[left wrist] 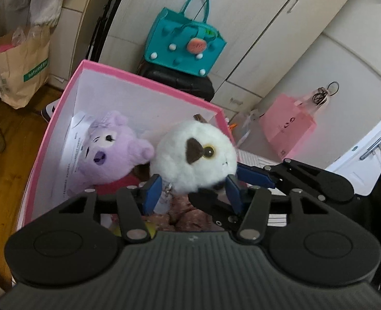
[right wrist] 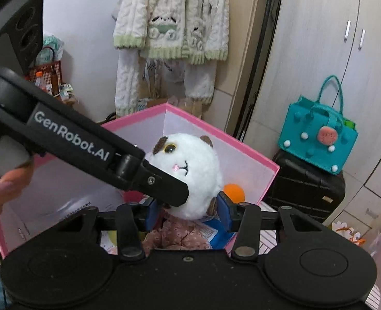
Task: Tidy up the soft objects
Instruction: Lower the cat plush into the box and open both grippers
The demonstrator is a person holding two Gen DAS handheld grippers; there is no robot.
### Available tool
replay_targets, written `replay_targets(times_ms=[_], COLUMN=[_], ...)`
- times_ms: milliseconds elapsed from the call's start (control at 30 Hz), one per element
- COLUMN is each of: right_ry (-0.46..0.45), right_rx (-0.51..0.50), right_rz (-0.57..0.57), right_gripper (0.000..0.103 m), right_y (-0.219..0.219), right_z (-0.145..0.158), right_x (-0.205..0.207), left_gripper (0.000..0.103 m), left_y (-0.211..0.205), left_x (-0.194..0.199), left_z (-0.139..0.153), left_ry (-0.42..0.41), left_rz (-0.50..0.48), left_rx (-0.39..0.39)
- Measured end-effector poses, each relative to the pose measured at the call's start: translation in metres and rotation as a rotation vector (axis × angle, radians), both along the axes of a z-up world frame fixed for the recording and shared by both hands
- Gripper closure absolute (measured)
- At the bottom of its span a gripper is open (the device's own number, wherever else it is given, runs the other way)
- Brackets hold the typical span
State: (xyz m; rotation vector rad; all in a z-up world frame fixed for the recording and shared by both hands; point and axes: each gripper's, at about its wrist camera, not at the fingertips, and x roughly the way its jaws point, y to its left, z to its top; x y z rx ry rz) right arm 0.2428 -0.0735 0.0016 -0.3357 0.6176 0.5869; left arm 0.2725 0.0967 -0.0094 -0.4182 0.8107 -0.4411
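Left gripper (left wrist: 193, 192) tilted downward, blue pads (left wrist: 153, 190) pressing both sides of a white plush toy (left wrist: 194, 155). Right gripper (right wrist: 189, 213) angled down likewise, clamped on the same toy from the other side. Fingers (right wrist: 3, 188) wrapped round the left handle.

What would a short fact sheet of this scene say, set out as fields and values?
held toy: white plush cat, above the open box
left gripper: blue pads pressed on the toy's underside
right gripper: also clamped on the toy, from another side
container: pink box, white inside
already in box: purple plush, an orange ball, a floral cloth
behind box: teal felt handbag on a black suitcase
on the wall: fluffy cream pyjamas hanging
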Motion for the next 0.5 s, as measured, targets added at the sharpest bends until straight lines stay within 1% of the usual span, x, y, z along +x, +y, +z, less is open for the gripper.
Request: replay_targets(times_ms=[167,267,300,367,500], right_ry=[-0.023,-0.021,-0.027,-0.05,-0.069], right_rx=[-0.022,-0.018,-0.024,-0.034,-0.016], right_rz=[0.021,0.01,0.002,-0.004,0.03], right_gripper=[0.054,0.054,0.052,0.051,0.051], right_y=[0.0,-0.004,-0.004,-0.004,-0.008], right_z=[-0.003,-0.001,-0.001,0.001,0.005], right_x=[-0.001,-0.002,-0.003,-0.007,-0.019], left_gripper=[0.053,0.053,0.053,0.053,0.053], left_y=[0.003,0.004,0.005,0.009,0.008], left_x=[0.005,0.001,0.001,-0.002,-0.005], left_z=[-0.008,-0.005,-0.003,0.001,0.01], left_ry=[0.025,0.004,0.001,-0.012,-0.071], left_rz=[-0.005,-0.004,-0.004,0.012,0.042], left_rx=[0.002,0.003,-0.004,-0.011,0.056])
